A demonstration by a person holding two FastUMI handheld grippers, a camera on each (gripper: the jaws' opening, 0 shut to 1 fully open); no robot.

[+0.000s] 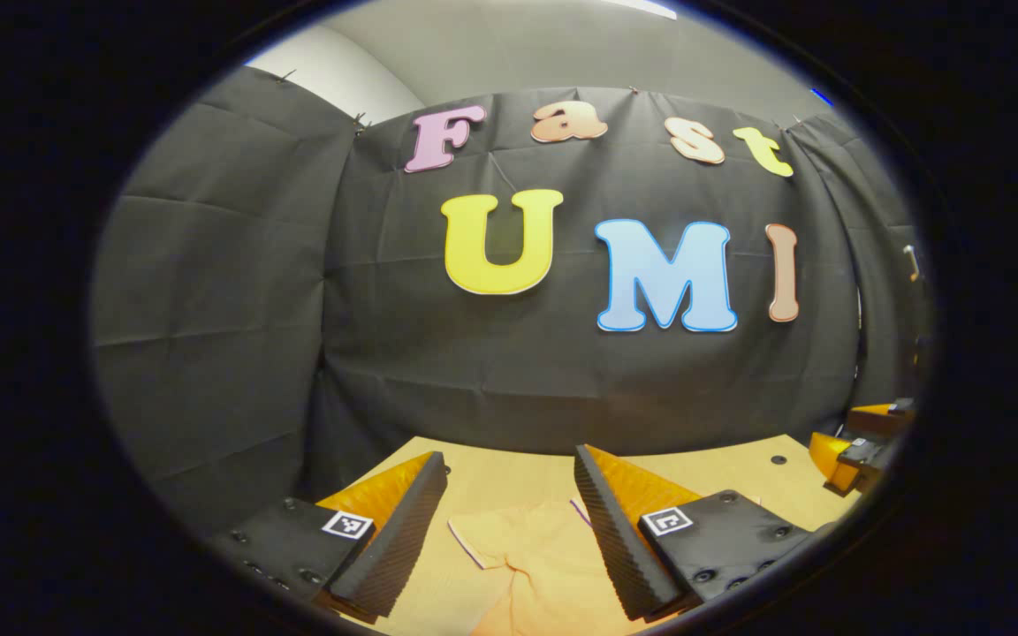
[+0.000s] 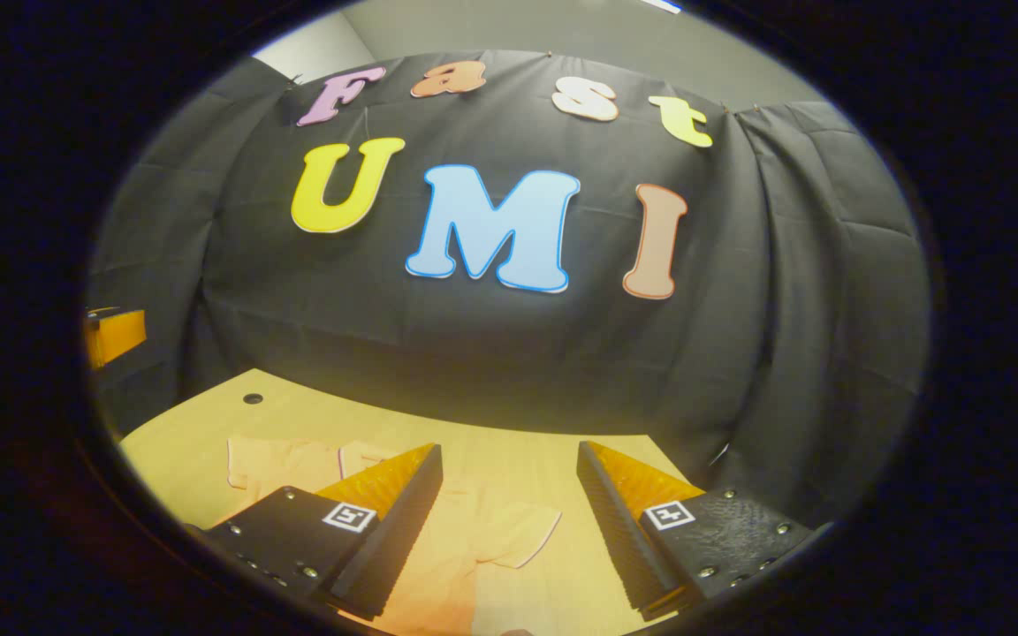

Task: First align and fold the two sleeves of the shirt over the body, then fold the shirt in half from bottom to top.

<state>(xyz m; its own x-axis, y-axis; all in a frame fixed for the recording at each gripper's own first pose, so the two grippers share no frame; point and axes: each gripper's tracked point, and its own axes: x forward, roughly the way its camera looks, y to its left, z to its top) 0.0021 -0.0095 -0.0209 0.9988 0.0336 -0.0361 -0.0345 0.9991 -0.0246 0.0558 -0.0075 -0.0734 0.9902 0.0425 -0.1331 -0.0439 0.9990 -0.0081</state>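
Left gripper view shows the left gripper [image 1: 509,530] held above the table [image 1: 509,464] with its jaws spread wide and nothing between them; the shirt [image 1: 531,565] lies flat on the wood below, with one short sleeve [image 1: 487,534] spread outward in the gap between the fingers. Right gripper view shows the right gripper [image 2: 509,521] likewise wide and empty, above the shirt [image 2: 465,539], with the other sleeve [image 2: 522,530] lying out to the side and the collar region near the far edge of the garment. No fold is visible, so the sleeve step appears not yet begun. Risks from here, as judgement: the fabric is thin and lies flush on the table, so a descent that is too shallow closes on air, while a pinch that bites too deep gathers the body layer with the sleeve and drags the whole shirt. Unequal timing or travel between the two grippers would skew the sleeves and spoil alignment. The shirt sits low in both views, so the lower hem is hidden and its lie cannot be confirmed.
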